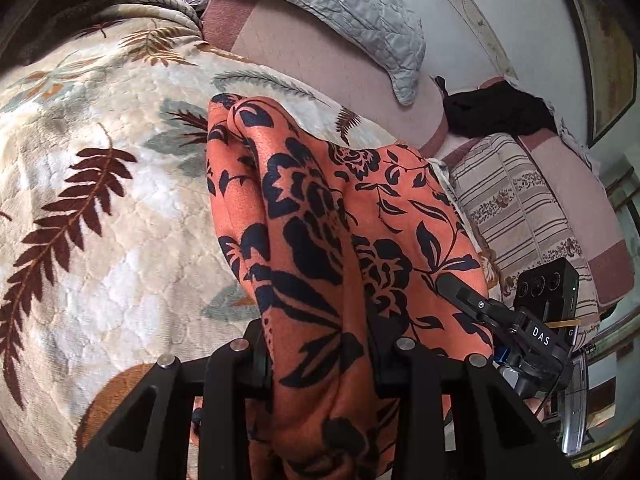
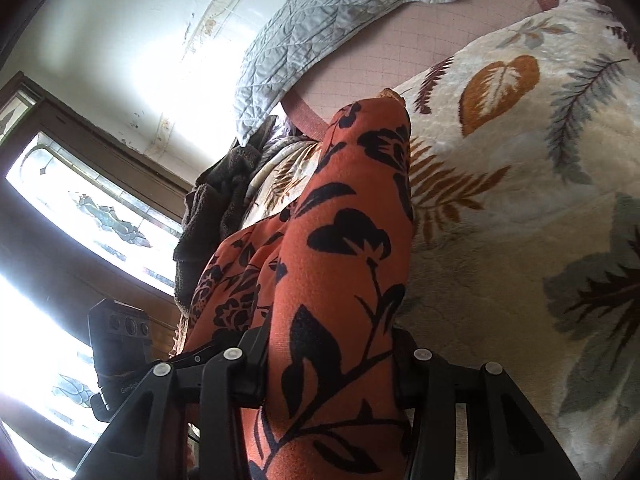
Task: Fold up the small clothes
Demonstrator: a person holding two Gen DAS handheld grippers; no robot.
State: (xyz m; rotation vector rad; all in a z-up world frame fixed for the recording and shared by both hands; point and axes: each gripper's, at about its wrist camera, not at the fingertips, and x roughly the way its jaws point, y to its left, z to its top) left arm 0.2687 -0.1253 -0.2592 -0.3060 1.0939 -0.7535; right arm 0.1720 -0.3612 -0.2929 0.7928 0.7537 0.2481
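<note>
1. The orange knit garment with a dark navy flower-and-leaf print [image 1: 316,216] hangs bunched over a bed, lifted at two places, one by each tool.
2. The left tool [image 1: 320,360] has its black jaws pressed in on a thick fold of the garment, partly closed with the cloth filling the gap between them; the fabric rises out of the jaws and drapes away toward the far side of the bed.
3. The right tool [image 2: 328,364] grips another gathered fold of the same garment in the same way, jaws drawn in against the cloth on both sides, the fabric standing up in a tall ridge ahead of it.
4. In the left wrist view the right tool's black body, with a camera block on it, shows at the lower right, touching the garment's edge.
5. Under the garment lies a cream plush blanket printed with brown, rust and grey-green fern leaves [image 1: 120,184], spread across the bed.
6. Beyond the blanket lies a pink bed sheet with a darker pink band [image 1: 304,52], and on it a pale grey quilted pillow [image 1: 340,4].
7. A dark brown towel-like cloth [image 2: 216,216] lies heaped at the blanket's edge in the right wrist view, beside a window with patterned glass [image 2: 92,208].
8. A striped floral cushion [image 1: 516,208] and a black cloth [image 1: 496,108] lie at the bed's far right in the left wrist view.
</note>
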